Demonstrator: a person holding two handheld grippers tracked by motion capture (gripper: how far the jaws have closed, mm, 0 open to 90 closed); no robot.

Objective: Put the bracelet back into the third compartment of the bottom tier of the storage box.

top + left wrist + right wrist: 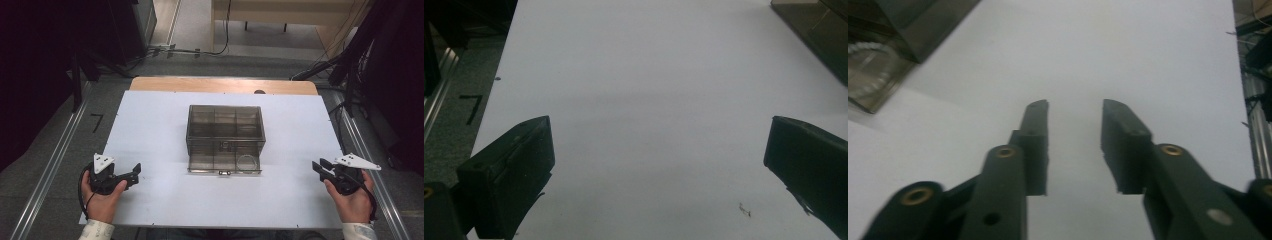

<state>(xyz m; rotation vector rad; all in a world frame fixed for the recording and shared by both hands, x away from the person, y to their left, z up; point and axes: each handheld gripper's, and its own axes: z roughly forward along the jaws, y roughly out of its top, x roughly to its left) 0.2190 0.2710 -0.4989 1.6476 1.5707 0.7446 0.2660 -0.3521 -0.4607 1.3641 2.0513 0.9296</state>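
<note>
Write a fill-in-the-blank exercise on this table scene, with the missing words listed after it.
1. The smoky clear plastic box sits on the ____ tabletop.
2. The left gripper has its jaws spread ____, with nothing between them.
3. The beaded ring lies in the box's near-____ compartment as the high view shows it.
4. The right gripper holds ____ between its parted jaws.

Missing words: white; wide apart; right; nothing
</note>
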